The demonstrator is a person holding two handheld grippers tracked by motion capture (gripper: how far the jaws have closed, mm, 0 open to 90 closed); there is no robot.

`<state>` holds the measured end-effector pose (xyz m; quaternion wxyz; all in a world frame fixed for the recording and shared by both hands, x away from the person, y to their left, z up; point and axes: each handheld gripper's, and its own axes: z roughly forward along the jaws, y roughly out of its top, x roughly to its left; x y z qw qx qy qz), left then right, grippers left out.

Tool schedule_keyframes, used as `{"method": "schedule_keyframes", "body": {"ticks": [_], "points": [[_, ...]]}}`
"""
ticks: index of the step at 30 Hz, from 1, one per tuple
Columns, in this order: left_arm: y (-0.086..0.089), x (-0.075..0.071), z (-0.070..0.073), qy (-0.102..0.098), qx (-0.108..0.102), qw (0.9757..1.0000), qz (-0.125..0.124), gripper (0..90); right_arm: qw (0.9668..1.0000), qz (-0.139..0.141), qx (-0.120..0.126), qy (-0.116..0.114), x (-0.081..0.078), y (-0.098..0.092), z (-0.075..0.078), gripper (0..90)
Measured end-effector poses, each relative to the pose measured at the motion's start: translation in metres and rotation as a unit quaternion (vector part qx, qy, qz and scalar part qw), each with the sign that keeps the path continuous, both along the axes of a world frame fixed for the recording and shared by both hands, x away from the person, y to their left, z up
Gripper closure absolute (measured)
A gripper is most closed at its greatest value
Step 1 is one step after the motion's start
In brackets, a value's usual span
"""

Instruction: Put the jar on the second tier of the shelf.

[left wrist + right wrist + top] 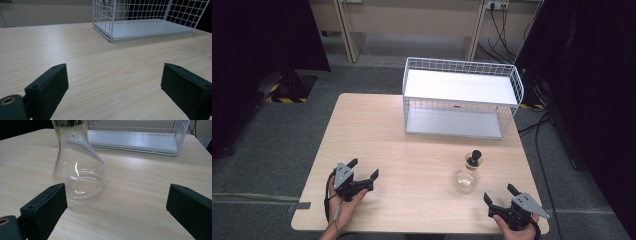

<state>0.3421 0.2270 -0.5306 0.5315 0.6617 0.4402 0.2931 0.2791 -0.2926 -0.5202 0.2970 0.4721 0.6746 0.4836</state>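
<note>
The clear, round-bellied glass flask (79, 167) stands on the pale wooden table (412, 150), near the right gripper (502, 196). Both that and the left gripper (363, 168) are held spread and empty. A sideways nudge could topple the flask. Its dark stopper (475, 155) is seen from above.

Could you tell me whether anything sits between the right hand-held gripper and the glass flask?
Nothing visible does. The right hand-held gripper is open, and bare table lies between it and the glass flask just ahead.
</note>
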Motion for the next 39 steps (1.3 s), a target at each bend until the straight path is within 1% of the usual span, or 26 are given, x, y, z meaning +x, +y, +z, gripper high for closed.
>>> {"method": "schedule_keyframes", "body": {"ticks": [4,6,11,12,15,16,17,19,20,22,23,24,25,26,27,28,30,34,37,39], "points": [[0.000,0.000,0.000,0.001,0.001,1.0000,0.002,7.2,1.0000,0.005,0.000,-0.008,0.000,0.005,0.005,3.6],[0.000,0.000,0.000,0.002,0.002,1.0000,0.003,7.3,0.9998,0.012,0.002,-0.017,0.001,0.011,0.011,4.6],[-0.001,0.000,0.000,0.000,0.003,1.0000,0.003,7.4,0.9990,0.028,-0.011,-0.032,0.008,0.024,0.024,8.8],[-0.001,0.000,0.000,0.001,0.003,1.0000,0.004,7.4,0.9986,0.035,-0.014,-0.037,0.013,0.029,0.030,11.0],[-0.001,0.000,0.000,0.002,0.002,1.0000,0.003,7.4,0.9979,0.044,-0.017,-0.044,0.021,0.037,0.036,14.2],[0.000,0.000,0.000,0.001,0.002,1.0000,0.003,7.4,0.9976,0.046,-0.020,-0.046,0.024,0.039,0.038,16.5],[0.000,0.000,0.000,0.001,0.002,1.0000,0.003,7.4,0.9976,0.046,-0.020,-0.046,0.024,0.039,0.038,16.5],[0.000,0.000,0.000,0.001,0.002,1.0000,0.003,7.4,0.9972,0.053,-0.023,-0.049,0.029,0.043,0.041,19.4],[-0.001,0.000,0.000,0.000,0.002,1.0000,0.003,7.4,0.9969,0.056,-0.026,-0.048,0.035,0.046,0.043,21.6],[-0.001,0.000,0.000,0.000,0.004,1.0000,0.002,7.4,0.9969,0.056,-0.026,-0.048,0.037,0.046,0.043,22.4],[-0.001,0.000,0.000,0.000,0.004,1.0000,0.002,7.4,0.9970,0.057,-0.023,-0.047,0.043,0.048,0.044,24.4],[-0.001,0.000,0.000,0.000,0.004,1.0000,0.002,7.4,0.9970,0.057,-0.023,-0.047,0.043,0.048,0.044,24.4],[-0.001,0.000,0.000,0.000,0.004,1.0000,0.002,7.4,0.9968,0.061,-0.022,-0.047,0.047,0.051,0.045,26.6],[-0.001,0.000,0.000,0.000,0.004,1.0000,0.002,7.4,0.9968,0.061,-0.022,-0.047,0.047,0.051,0.045,26.6],[-0.001,0.000,0.000,0.000,0.003,1.0000,0.002,7.4,0.9965,0.066,-0.021,-0.047,0.051,0.053,0.045,28.6],[-0.001,0.000,0.000,0.000,0.003,1.0000,0.002,7.4,0.9965,0.068,-0.018,-0.046,0.052,0.055,0.045,28.6],[-0.001,0.000,0.000,-0.001,0.004,1.0000,0.001,7.4,0.9964,0.073,-0.011,-0.043,0.056,0.057,0.044,32.3],[-0.001,0.000,0.000,-0.001,0.003,1.0000,0.002,7.4,0.9957,0.081,-0.013,-0.043,0.062,0.064,0.042,38.4],[-0.001,0.000,0.000,-0.001,0.002,1.0000,0.001,7.5,0.9957,0.080,-0.014,-0.045,0.065,0.068,0.041,45.6],[-0.001,0.000,0.000,-0.001,0.002,1.0000,0.001,7.4,0.9959,0.075,-0.014,-0.049,0.066,0.069,0.041,48.0]]}}
